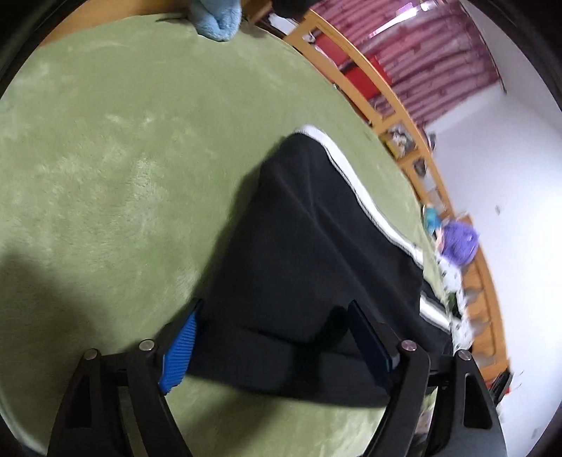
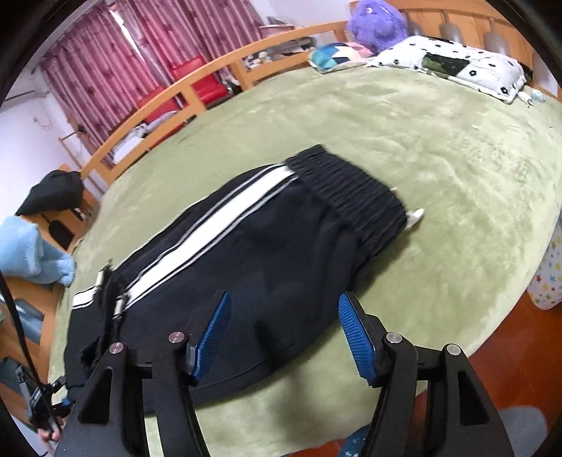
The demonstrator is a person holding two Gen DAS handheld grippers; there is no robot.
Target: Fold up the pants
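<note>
Black pants with white side stripes lie folded lengthwise on the green blanket, their ribbed waistband at the far end. In the left wrist view the same pants stretch away, white stripe along their right edge. My left gripper hovers open over the near edge of the fabric, its blue pads wide apart and not pressing on cloth. My right gripper is open too, its blue pads spread above the near side of the pants, with nothing pinched.
A wooden bed rail runs along the far side. A patterned pillow and a purple plush toy sit at the head of the bed. A light blue towel lies at the left edge, a black bag behind it.
</note>
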